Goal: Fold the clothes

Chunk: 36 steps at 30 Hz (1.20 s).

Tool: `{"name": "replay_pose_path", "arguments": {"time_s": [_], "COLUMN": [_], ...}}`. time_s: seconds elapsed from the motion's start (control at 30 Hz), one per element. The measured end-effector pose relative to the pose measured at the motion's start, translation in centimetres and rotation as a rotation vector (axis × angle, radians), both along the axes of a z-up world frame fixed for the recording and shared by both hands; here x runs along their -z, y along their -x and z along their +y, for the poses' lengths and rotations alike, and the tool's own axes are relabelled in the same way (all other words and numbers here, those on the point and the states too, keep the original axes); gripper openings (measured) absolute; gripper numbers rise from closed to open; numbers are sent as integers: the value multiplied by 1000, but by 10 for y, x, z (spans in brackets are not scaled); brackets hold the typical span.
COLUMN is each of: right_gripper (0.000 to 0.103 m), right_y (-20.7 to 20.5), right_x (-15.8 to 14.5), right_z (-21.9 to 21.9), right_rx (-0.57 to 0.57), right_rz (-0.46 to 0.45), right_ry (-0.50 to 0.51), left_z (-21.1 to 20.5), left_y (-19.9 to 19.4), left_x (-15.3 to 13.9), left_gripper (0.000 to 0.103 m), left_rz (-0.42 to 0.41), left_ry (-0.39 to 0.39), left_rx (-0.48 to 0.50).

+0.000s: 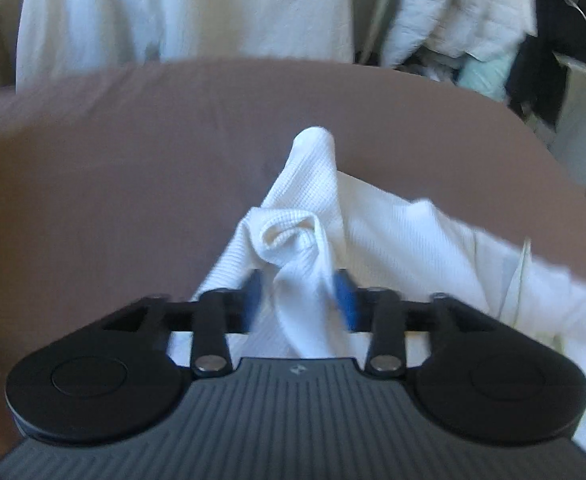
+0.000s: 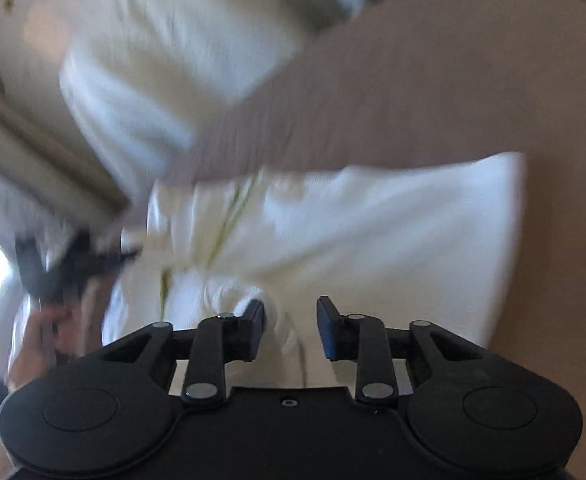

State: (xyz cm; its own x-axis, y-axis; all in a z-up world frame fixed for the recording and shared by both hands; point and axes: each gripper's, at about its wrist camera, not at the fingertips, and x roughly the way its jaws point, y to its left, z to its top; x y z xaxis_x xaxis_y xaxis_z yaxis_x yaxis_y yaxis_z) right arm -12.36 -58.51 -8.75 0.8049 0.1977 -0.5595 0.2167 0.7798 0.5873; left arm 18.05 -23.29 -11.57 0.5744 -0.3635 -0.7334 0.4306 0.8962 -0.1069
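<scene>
White waffle-knit cloth, the garment, lies bunched on a brown sheet that covers the flat surface. In the left wrist view a twisted fold of it rises between the blue pads of the left gripper; the jaws stand partly apart and the fold looks loose between them rather than pinched. In the right wrist view, which is heavily blurred, the garment spreads across the sheet with thin green lines along one seam. The right gripper stands with its jaws parted over a crumpled edge; the left pad touches the cloth, the other is clear of it. White fabric hangs beyond the far edge, with a pile of pale clothing to its right.
</scene>
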Motion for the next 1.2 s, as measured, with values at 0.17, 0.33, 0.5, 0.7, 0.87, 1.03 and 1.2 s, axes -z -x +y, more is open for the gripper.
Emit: {"name": "replay_pose_path", "arguments": {"time_s": [0.17, 0.33, 0.5, 0.7, 0.87, 1.03, 1.2], "right_gripper": [66, 70, 70, 14, 12, 21, 41], "right_y": [54, 40, 8, -11, 7, -19, -18], "right_x": [-11, -3, 15, 13, -23, 3, 5], "right_z": [32, 64, 96, 87, 52, 31, 31], "right_rx": [-47, -189, -75, -19, 38, 136, 296], "right_rz": [-79, -71, -23, -57, -145, 31, 160], "right_ry": [166, 163, 393, 438, 431, 469, 610], "left_z": [10, 29, 11, -30, -42, -73, -32], "left_y": [22, 23, 14, -19, -27, -40, -7], "left_x": [-10, -9, 6, 38, 0, 16, 14], "left_gripper": [68, 77, 83, 6, 4, 40, 41], "left_rz": [15, 143, 217, 260, 75, 66, 24], "left_ry": [5, 238, 305, 223, 374, 210, 334], "left_rx": [21, -36, -29, -77, -109, -157, -161]}}
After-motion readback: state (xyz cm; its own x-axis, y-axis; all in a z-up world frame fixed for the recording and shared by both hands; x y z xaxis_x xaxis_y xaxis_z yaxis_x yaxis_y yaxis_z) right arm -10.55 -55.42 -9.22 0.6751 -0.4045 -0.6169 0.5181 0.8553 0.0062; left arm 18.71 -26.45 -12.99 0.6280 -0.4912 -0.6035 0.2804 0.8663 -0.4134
